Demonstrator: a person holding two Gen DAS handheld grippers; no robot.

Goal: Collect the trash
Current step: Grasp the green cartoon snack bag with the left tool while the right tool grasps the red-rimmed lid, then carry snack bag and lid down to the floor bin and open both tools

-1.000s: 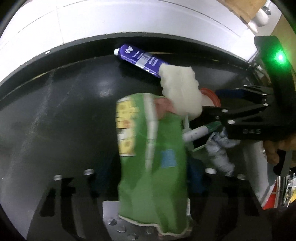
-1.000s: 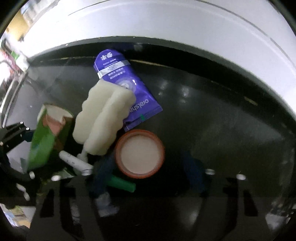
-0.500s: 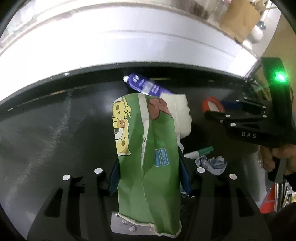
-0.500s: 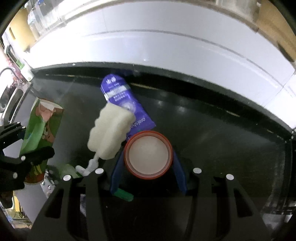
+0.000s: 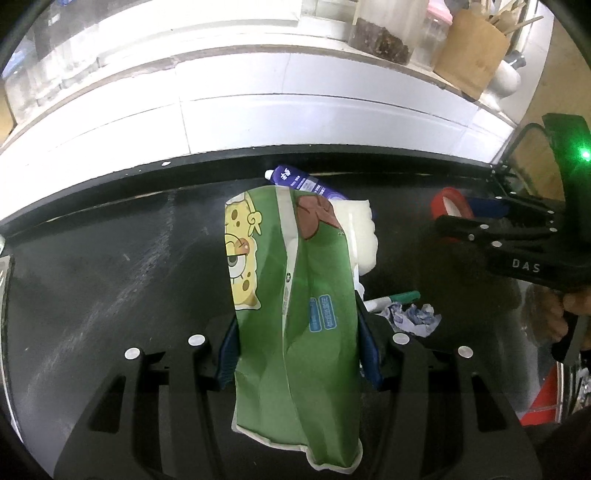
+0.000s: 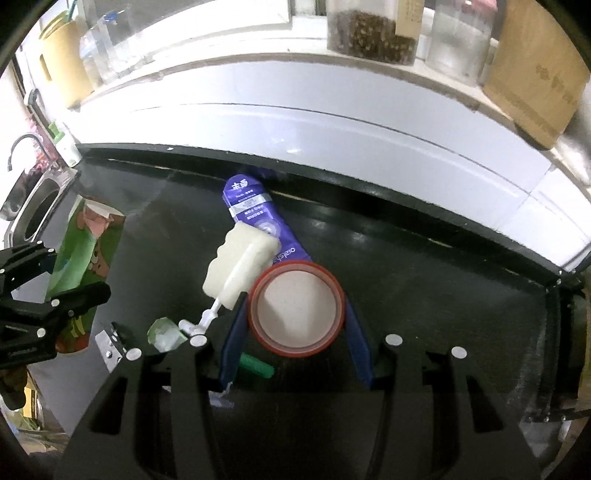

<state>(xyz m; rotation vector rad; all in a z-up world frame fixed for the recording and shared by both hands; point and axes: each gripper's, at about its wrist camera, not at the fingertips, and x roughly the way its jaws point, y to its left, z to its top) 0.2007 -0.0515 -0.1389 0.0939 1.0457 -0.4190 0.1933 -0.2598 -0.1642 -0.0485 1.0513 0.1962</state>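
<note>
My left gripper (image 5: 297, 350) is shut on a green snack bag (image 5: 295, 306) printed with a yellow cartoon face, held above the black counter (image 5: 110, 266). The bag also shows in the right wrist view (image 6: 86, 258). My right gripper (image 6: 295, 332) is shut on a red-rimmed round lid (image 6: 297, 308), also raised; it shows at the right of the left wrist view (image 5: 450, 201). On the counter lie a purple toothpaste tube (image 6: 258, 218), a white sponge brush (image 6: 238, 269), a green-capped marker (image 5: 395, 299) and a crumpled paper scrap (image 5: 413, 317).
A white tiled wall (image 6: 332, 122) rises behind the counter, with a shelf of jars (image 6: 369, 33) and a cardboard box (image 6: 535, 81) above it. A sink and tap (image 6: 33, 199) sit at the far left. The counter's raised back edge (image 5: 332, 155) runs across.
Both grippers have risen and pulled back from the counter with the bag and the lid in them. The items left on the counter look smaller and farther.
</note>
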